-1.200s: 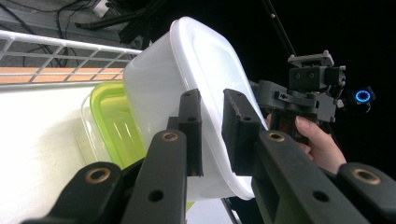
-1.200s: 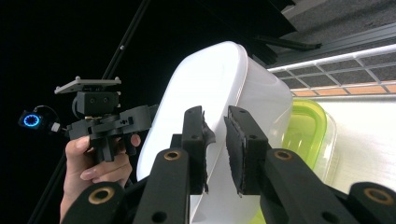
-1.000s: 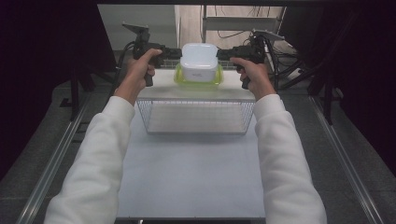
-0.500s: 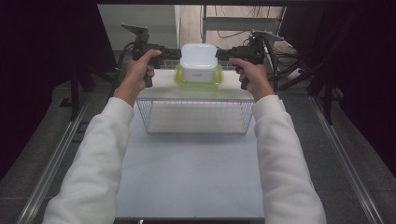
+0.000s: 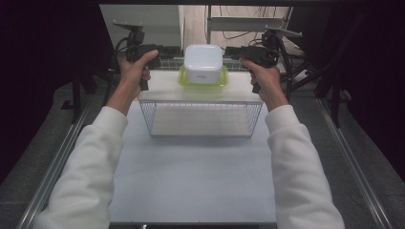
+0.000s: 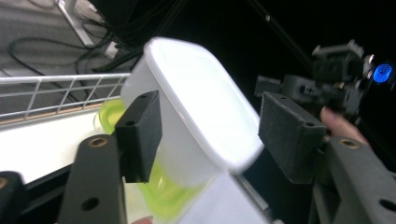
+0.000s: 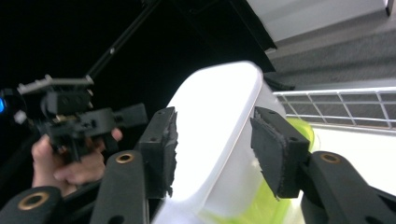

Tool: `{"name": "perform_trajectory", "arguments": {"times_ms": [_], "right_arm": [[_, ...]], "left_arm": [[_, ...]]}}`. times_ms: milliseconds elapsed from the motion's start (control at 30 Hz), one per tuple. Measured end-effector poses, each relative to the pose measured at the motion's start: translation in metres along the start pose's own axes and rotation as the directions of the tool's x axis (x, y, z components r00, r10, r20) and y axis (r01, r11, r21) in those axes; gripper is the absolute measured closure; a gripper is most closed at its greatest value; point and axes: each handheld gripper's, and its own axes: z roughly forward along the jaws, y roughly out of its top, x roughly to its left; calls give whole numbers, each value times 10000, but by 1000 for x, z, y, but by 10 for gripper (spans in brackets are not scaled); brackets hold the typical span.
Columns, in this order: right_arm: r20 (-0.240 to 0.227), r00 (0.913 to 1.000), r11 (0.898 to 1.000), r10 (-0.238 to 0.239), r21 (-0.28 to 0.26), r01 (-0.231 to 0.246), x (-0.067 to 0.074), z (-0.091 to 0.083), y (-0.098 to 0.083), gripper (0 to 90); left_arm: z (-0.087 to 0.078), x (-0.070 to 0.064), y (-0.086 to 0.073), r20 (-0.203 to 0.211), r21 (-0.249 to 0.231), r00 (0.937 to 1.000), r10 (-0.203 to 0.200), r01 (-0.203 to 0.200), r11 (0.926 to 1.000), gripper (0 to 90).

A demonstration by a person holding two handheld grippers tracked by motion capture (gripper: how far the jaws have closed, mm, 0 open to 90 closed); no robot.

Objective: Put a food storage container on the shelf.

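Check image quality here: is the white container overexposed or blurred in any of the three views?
High view: evenly lit, white container sharp, surroundings fall to black. Left gripper view: container washed out on its lit side, its green lid smeared at the bottom edge, the other gripper behind soft. Right gripper view: container glares nearly featureless, lower edge blurred, wire rack clear.

A wire basket (image 5: 203, 119) sits on the white table (image 5: 191, 181); cables (image 5: 248, 19) trail beyond.

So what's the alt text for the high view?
A white container on a green lid sits on a wire rack, between the left gripper and right gripper, whose jaws have just been opening off it.
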Motion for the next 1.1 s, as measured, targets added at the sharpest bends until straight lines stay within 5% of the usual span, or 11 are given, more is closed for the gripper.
{"name": "perform_trajectory", "arguments": {"times_ms": [67,200,533,667,767,1100], "right_arm": [[-14,9984,9984,-564,62,564,5,-9,-7,467],[102,9813,9808,-1920,357,1915,12,-34,-36,437],[534,9328,9335,-3563,635,3529,11,-86,-109,369],[517,9213,9207,-3853,890,3801,8,-96,-137,358],[464,9232,9210,-3816,1030,3756,4,-101,-151,355],[616,9339,9276,-3522,1558,3395,-20,-114,-199,350]], "left_arm": [[-12,-9,-11,-13,45,9983,581,-581,9983,369],[-33,-20,-35,-120,-40,9916,1287,-1288,9917,339],[-64,-33,-116,-434,335,9729,2272,-2259,9736,326],[-67,-34,-142,-632,563,9645,2564,-2531,9658,325],[-68,-33,-162,-778,739,9597,2702,-2647,9615,325],[-65,-26,-218,-979,1385,9594,2646,-2502,9582,328]]}}
